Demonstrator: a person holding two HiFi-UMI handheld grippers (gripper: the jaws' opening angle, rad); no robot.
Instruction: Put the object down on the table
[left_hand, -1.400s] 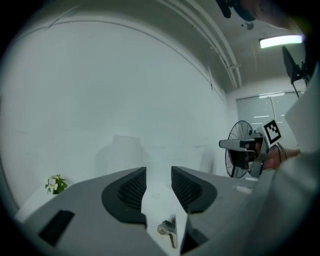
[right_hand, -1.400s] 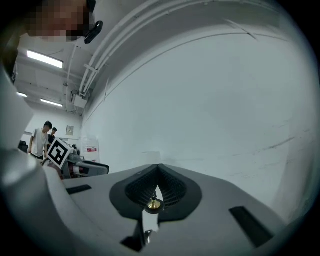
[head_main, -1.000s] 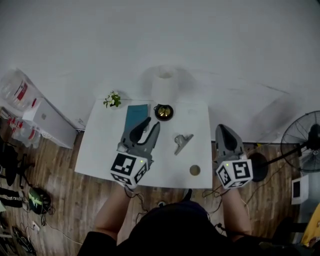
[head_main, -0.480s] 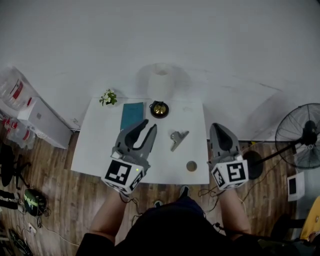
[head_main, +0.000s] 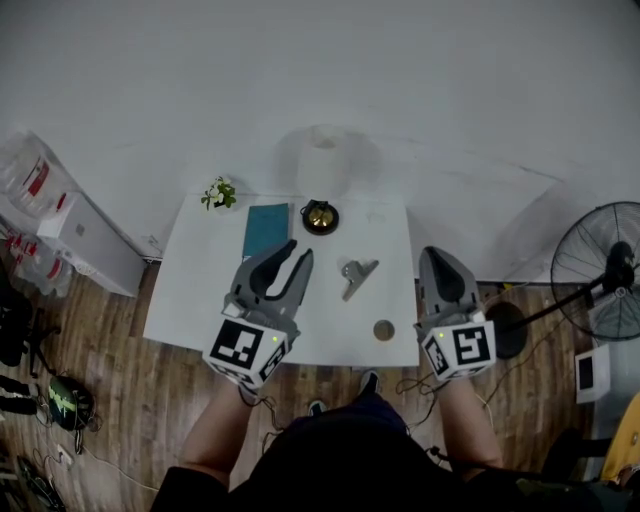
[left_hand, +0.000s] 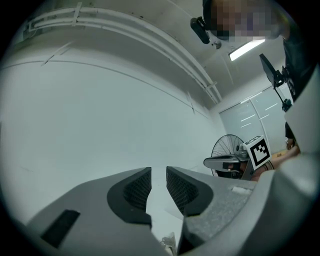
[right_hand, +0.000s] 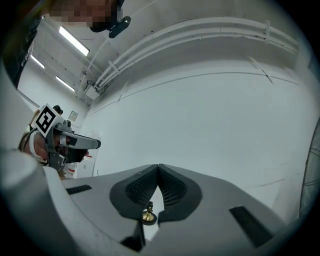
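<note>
Closing on nothing over the worktop (head_main: 195, 300), the left claw (head_main: 299, 250) looks finished, since the metal clip (head_main: 357, 276) already lies mid-worktop, while the right claw (head_main: 441, 258) is shut and empty.

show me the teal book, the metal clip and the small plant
teal book (head_main: 265, 229): head view, middle of its cover
metal clip (head_main: 353, 277): head view, its body
small plant (head_main: 218, 193): head view, its leaves

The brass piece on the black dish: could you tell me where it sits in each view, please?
Head view: brass piece at the table's far edge, right of the teal book.
Left gripper view: not in it.
Right gripper view: low centre.
Shared landmark: floor fan, head view's right edge; left gripper view, right of centre.
</note>
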